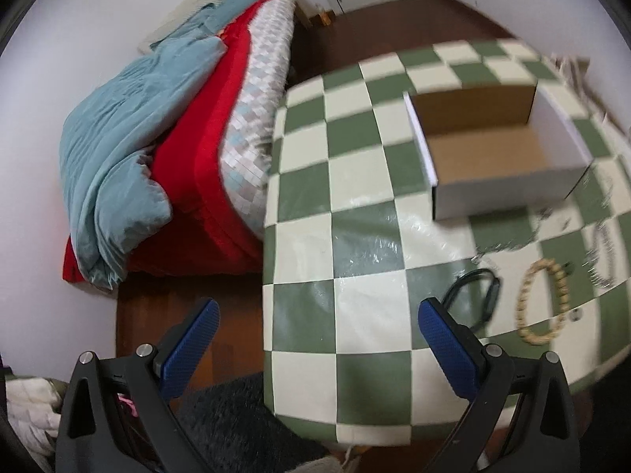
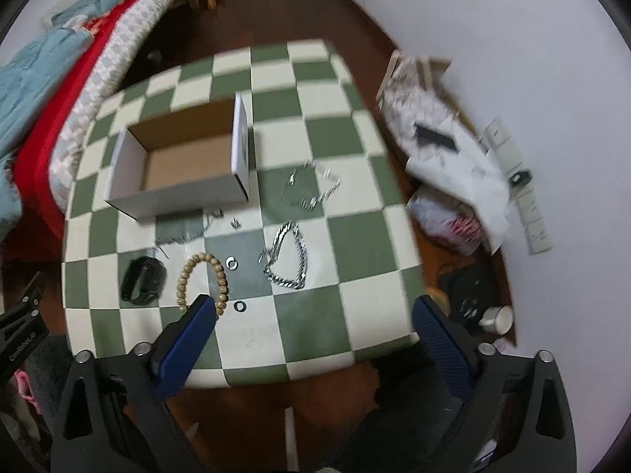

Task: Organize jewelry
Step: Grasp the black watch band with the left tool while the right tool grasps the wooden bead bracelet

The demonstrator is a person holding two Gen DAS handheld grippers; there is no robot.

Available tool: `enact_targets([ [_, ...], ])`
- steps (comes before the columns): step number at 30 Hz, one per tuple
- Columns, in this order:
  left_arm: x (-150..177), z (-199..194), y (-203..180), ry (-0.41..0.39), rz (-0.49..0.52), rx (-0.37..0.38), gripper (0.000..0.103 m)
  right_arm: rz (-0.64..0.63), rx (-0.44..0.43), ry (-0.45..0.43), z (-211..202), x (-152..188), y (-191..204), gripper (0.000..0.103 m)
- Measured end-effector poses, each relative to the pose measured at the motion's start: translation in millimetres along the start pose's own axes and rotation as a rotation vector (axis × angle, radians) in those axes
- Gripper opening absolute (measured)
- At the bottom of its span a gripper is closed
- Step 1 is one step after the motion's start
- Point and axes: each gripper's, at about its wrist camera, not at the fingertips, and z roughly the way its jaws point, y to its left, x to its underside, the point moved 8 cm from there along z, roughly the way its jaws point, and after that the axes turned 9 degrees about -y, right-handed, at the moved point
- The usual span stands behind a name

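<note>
A bed (image 1: 165,138) heaped with a pale blue quilt over a red blanket stands just beside a low worktop (image 2: 347,244) covered in a green and cream chequered cloth. On the worktop sits an open white cardboard box with a brown inside (image 2: 185,165), empty as far as can be seen.

The jewelry lies loose on the cloth in front of the box. From larger to smaller: a heavy silver chain in a loop (image 2: 286,256), a thinner silver chain (image 2: 315,187) behind it, a tan wooden bead bracelet (image 2: 203,282), a black wristband (image 2: 142,278) to the bracelet's left, and two small metal rings (image 2: 232,264) near the bracelet.

The left gripper (image 1: 315,349) and right gripper (image 2: 311,349) both hang above the worktop's near edge, blue pads spread wide, nothing between them.
</note>
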Motion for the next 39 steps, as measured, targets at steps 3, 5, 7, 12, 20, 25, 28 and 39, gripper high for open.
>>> enact_targets([
  [3,5.5,23.1,-16.6,0.029,0.051,0.02,0.103,0.018,-0.026,0.047,36.1,9.2,12.2,0.085],
  [5,8.9,37.6,-30.3,0.052,0.091,0.049,0.103,0.022,-0.054,0.084,60.4,15.0,24.6,0.079],
  [7,11.7,49.5,-43.8,0.08,0.122,0.085,0.102,0.018,-0.069,0.107,80.1,19.5,36.3,0.076],
  [12,13.9,65.6,-68.6,0.104,0.158,0.146,0.097,0.021,-0.097,0.136,112.7,27.0,60.4,0.071],
  [20,11.9,69.9,-89.0,0.11,0.16,0.221,0.051,0.002,-0.096,0.177,140.5,42.6,82.8,0.065],
  [25,11.9,73.5,-84.2,0.11,0.146,0.214,0.009,-0.033,-0.074,0.159,143.9,43.2,90.6,0.063],
  [28,16.0,77.4,-72.0,0.117,0.13,0.184,0.009,-0.062,-0.05,0.142,145.2,46.1,96.3,0.061],
  [39,26.3,72.3,-41.7,0.146,-0.049,0.244,0.004,-0.119,-0.069,0.073,124.9,51.0,130.2,0.01],
])
